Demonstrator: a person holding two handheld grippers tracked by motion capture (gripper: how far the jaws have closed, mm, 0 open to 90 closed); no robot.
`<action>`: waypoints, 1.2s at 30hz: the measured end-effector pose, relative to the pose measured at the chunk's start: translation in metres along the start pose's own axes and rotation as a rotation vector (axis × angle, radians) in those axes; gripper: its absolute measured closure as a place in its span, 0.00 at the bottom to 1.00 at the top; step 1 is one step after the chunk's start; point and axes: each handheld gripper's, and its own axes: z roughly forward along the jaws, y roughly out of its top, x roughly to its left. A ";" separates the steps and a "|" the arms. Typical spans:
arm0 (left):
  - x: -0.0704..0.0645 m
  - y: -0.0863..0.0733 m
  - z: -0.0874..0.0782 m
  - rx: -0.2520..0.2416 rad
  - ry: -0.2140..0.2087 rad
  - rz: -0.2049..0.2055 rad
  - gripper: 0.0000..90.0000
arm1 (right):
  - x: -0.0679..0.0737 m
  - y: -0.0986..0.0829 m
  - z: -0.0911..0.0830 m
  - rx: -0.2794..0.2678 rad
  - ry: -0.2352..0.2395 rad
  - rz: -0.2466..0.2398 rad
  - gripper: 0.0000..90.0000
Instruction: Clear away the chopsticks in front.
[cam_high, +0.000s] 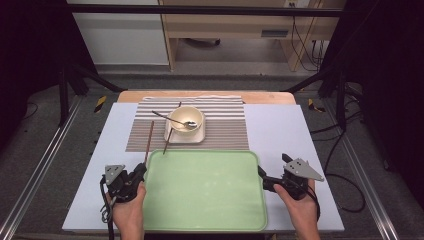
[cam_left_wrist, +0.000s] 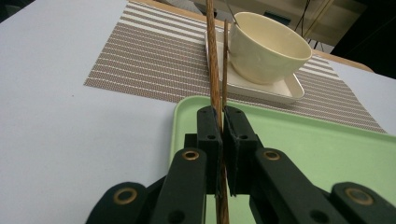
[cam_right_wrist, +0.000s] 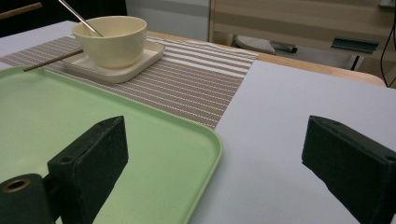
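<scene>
A brown chopstick (cam_high: 149, 141) lies on the striped placemat (cam_high: 225, 125) and reaches down to the green tray's (cam_high: 205, 190) far left corner. My left gripper (cam_high: 143, 167) is shut on its near end; in the left gripper view the chopstick (cam_left_wrist: 213, 60) runs up between the closed jaws of the gripper (cam_left_wrist: 222, 116). A second chopstick (cam_high: 170, 135) leans across the square plate (cam_high: 185, 136) beside the cream bowl (cam_high: 187, 119), which holds a metal spoon (cam_high: 172, 120). My right gripper (cam_high: 273, 167) is open at the tray's right rim (cam_right_wrist: 205, 140), one jaw over the tray and one over the table.
The tray lies flat at the table's near middle with nothing on it. The pale board (cam_high: 280, 135) covers the wooden table. Black frame posts stand at both sides, and cables trail on the floor to the right.
</scene>
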 end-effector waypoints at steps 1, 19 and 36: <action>0.000 0.000 0.000 0.000 0.000 0.000 0.95 | 0.000 0.000 0.000 0.000 0.000 0.000 0.08; -0.004 -0.025 -0.010 -0.010 -0.014 -0.070 0.95 | 0.002 -0.001 0.001 0.003 0.001 -0.010 0.08; -0.010 -0.029 -0.019 -0.041 -0.001 -0.048 0.95 | 0.002 -0.001 0.000 0.006 0.002 -0.010 0.08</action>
